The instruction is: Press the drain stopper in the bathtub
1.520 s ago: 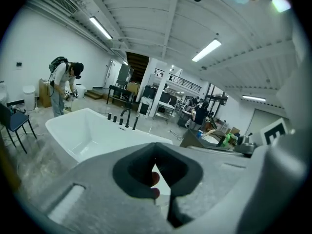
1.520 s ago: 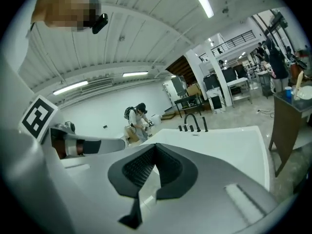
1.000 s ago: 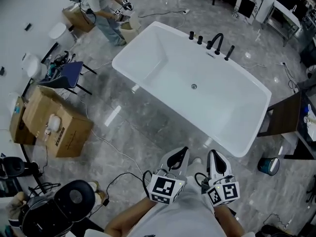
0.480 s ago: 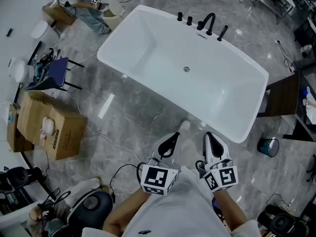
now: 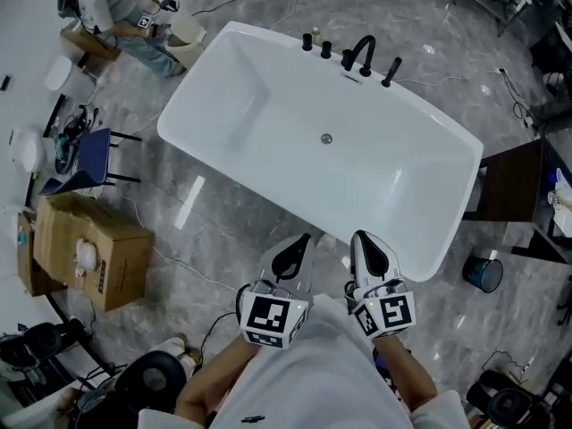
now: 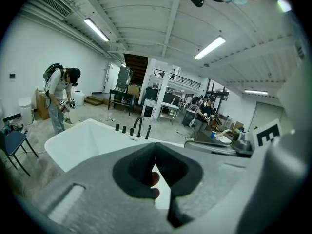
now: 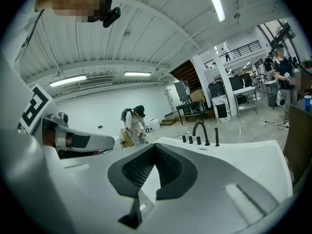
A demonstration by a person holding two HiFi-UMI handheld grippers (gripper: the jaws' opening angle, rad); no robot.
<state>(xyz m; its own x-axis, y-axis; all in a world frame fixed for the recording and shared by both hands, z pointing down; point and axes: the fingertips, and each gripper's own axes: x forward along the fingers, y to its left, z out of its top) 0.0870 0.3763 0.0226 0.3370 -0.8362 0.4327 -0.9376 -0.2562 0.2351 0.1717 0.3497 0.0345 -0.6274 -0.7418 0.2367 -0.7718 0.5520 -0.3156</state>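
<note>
A white bathtub [image 5: 259, 114] lies across the middle of the head view. Its small round metal drain stopper [image 5: 326, 138] sits in the tub floor. At the far rim stands a black faucet [image 5: 362, 54] with black knobs. Both grippers hang over the floor just short of the tub's near rim, side by side and apart from the stopper. My left gripper [image 5: 298, 240] and right gripper [image 5: 358, 238] are both shut with nothing between the jaws. In the left gripper view the tub [image 6: 87, 140] and faucet [image 6: 138, 126] lie ahead; the right gripper view shows the tub [image 7: 234, 152] too.
A cardboard box [image 5: 85, 248] and a blue chair [image 5: 89, 155] stand on the grey marble floor at left. A person [image 5: 112, 12] bends over at the far left. Cables trail on the floor. A dark table [image 5: 514, 195] and a small bucket [image 5: 483, 273] stand to the right.
The view has moved closer to the tub. Both grippers, still shut, now sit nearer the tub's near rim than a second ago.
</note>
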